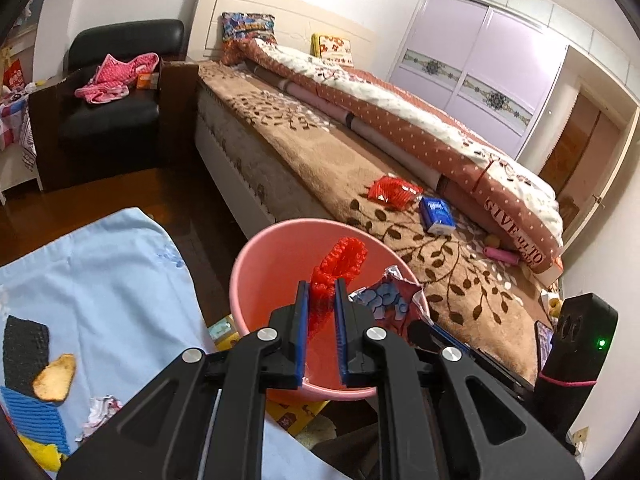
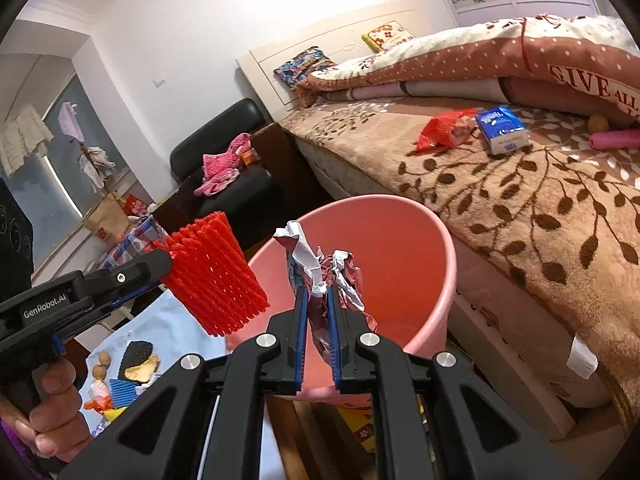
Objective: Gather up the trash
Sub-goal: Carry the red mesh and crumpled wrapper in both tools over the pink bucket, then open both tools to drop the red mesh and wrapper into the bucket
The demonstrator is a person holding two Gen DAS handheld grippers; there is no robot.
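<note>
Over the pink bucket (image 2: 420, 240) rim, fingers (image 1: 322, 280) (image 2: 318, 294) clamped — red mesh (image 1: 340, 268), crumpled wrapper (image 2: 324, 264).

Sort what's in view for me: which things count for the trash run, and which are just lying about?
Job:
- red foam net, held in left gripper
- crumpled wrapper, held in right gripper
- pink bin
- red packet on the bed, probably trash

Lying about:
- blue tissue pack
- pink clothes on the black armchair
- folded quilt

Pink bin (image 2: 404, 240) mouth wide open, inside bare. Bed (image 2: 520, 216) edge crowds bin's right side. Left tool (image 2: 170, 270) with red mesh (image 2: 214, 276) hangs just left of rim, near right tool (image 2: 318, 296).
</note>
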